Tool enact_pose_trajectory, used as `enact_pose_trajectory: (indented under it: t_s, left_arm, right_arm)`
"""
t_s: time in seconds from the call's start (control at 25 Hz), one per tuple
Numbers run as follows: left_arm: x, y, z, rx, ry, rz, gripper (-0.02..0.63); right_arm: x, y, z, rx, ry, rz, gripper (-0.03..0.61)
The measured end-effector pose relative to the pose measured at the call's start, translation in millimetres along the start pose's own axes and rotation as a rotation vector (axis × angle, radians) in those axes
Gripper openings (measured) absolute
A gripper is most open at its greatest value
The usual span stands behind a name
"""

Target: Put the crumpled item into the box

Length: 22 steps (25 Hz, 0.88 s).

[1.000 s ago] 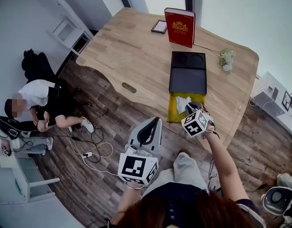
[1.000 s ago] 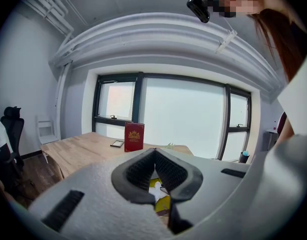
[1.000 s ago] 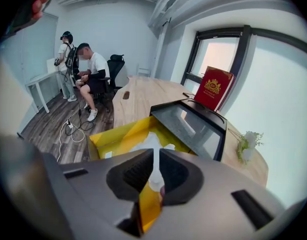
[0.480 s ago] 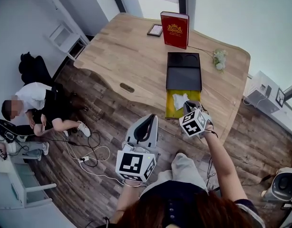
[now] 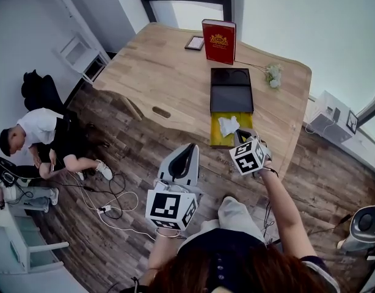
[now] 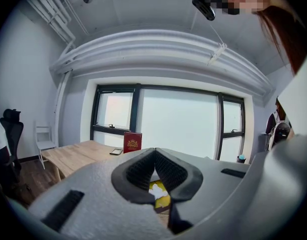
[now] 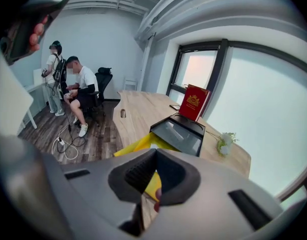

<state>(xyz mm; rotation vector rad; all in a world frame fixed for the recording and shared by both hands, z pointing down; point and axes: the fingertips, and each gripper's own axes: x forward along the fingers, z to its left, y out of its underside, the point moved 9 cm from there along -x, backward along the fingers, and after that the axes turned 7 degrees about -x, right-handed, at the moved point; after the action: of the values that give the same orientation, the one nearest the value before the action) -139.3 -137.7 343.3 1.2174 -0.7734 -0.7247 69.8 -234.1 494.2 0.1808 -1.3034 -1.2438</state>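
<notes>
Head view: the crumpled item (image 5: 228,125), a white wad, is lying on a yellow sheet (image 5: 218,139) at the near edge of the bench (image 5: 163,72). The sheet is butting against the near side of the box (image 5: 231,91). The box is sitting open-topped, dark and shallow, with nothing pale showing inside, so the item is not yet in. Judgement: wad and box are sitting side by side, so the transfer is going to be one short lift away from the person.

A red book (image 5: 218,41) is standing upright beyond the box, well clear of the route. A small sprig of flowers (image 5: 272,75) is lying off the box's far right corner.

Right gripper (image 5: 241,140): hovering at the near right corner of the yellow sheet, just beside the wad but not touching it, forearm reaching forward from the body. Right gripper view: the jaws are meeting at the tips with nothing between them, and are pointing over the sheet toward the box. Judgement: this gripper is being positioned for the pick, and the jaws are going to need opening first.

Left gripper (image 5: 189,152): hanging lower and nearer the body, over the floor and short of the bench edge. Left gripper view: the jaws are pressed together, gripping nothing, and aiming at the sheet, where the wad is showing below their tips. Judgement: it is idling.
</notes>
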Motion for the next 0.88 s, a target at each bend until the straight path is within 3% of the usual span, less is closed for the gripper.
enact_pose_trajectory:
  t_s: [0.88]
  left_arm:
    - [-64.7,-2.4,-30.0,0.053,0.084,-0.058,0.028]
  right_arm:
    - [-117.4,-25.2,42.5,0.095,0.121,-0.177,0.025]
